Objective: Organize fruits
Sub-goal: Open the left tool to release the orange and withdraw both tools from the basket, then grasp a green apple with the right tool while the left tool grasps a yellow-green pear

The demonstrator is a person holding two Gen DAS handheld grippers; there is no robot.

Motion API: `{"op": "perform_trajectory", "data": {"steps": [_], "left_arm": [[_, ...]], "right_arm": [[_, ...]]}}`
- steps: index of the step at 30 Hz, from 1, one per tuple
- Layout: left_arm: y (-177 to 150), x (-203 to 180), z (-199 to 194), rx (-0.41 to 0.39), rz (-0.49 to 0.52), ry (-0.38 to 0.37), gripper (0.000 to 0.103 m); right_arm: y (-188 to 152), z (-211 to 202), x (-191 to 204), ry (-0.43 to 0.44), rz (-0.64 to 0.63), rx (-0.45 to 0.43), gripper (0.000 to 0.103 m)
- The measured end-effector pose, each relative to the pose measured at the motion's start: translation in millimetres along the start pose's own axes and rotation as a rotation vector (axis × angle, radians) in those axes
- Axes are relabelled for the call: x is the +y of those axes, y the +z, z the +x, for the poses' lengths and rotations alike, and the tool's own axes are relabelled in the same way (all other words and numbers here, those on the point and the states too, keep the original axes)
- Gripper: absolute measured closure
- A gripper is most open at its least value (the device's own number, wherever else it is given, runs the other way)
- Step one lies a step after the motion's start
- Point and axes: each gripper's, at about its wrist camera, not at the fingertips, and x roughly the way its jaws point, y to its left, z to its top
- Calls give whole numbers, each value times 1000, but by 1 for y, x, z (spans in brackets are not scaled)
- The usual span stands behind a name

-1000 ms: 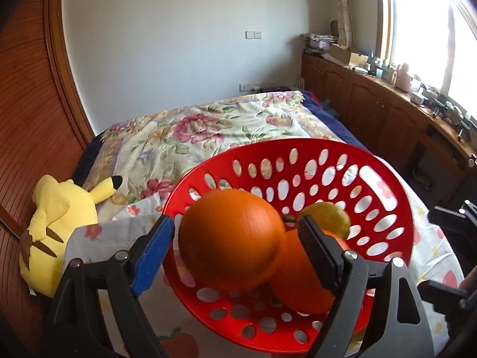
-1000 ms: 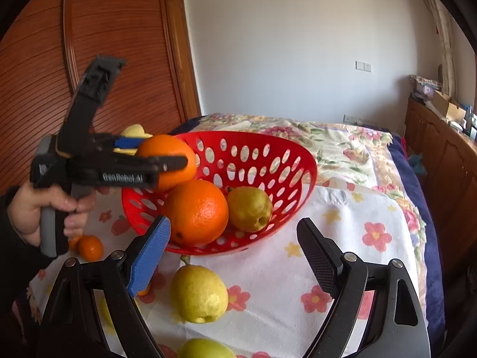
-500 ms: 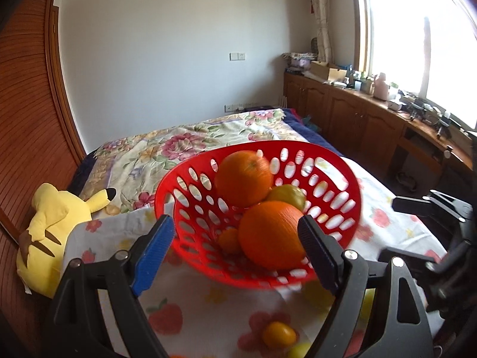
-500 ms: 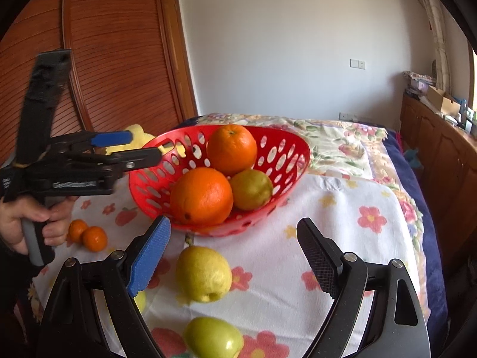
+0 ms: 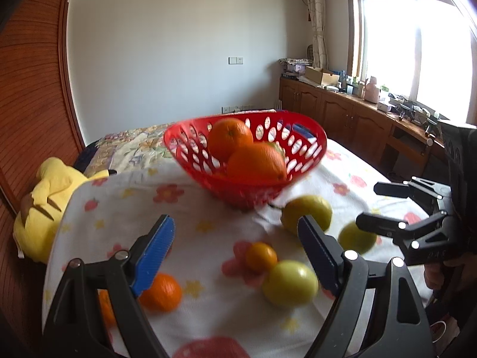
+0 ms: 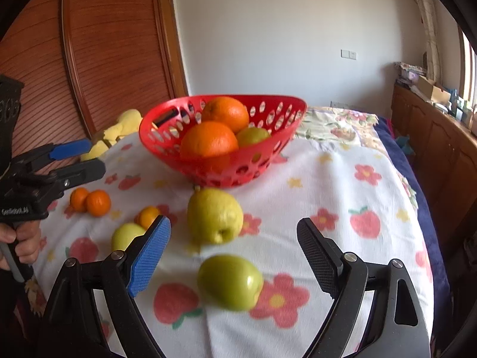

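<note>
A red perforated basket [image 5: 310,152] [image 6: 277,146] stands on the flowered cloth and holds two big oranges [image 6: 225,113] [image 6: 208,140] and a greenish fruit [image 6: 253,135]. Loose on the cloth nearer to me lie a yellow pear [image 6: 213,214] [image 5: 307,213], a green apple [image 6: 229,282], another apple [image 5: 290,282] and several small mandarins [image 5: 261,256] [image 6: 98,203]. My left gripper [image 5: 235,226] [image 6: 95,156] is open and empty, back from the basket. My right gripper [image 6: 234,229] [image 5: 369,205] is open and empty above the pear and green apple.
A yellow plush toy [image 5: 50,197] lies at the cloth's left edge by the wooden wall panel. The floral bedspread [image 6: 337,125] stretches behind the basket. Low wooden cabinets [image 5: 342,113] with clutter line the right wall under the window.
An orange that sat between my left jaws over the basket now lies in the basket. Both grippers have drawn back from it and sunk a little, bringing the loose fruit into view.
</note>
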Motion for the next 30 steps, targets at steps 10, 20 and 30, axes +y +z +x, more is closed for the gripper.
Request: {"op": "perform_trajectory", "data": {"steps": [10,20,30], "left_arm": [[-42,-7,1,35,-17,-6,18],[-58,-10,7,60,-32,-21,18],[-62,-15,10,67,-20,-18,18]], "right_arm": [[-29,4,8,-13,6,50,16],[-36,15,10,-33,-3,105,27],[-39,23,6,-24,10,136,43]]}}
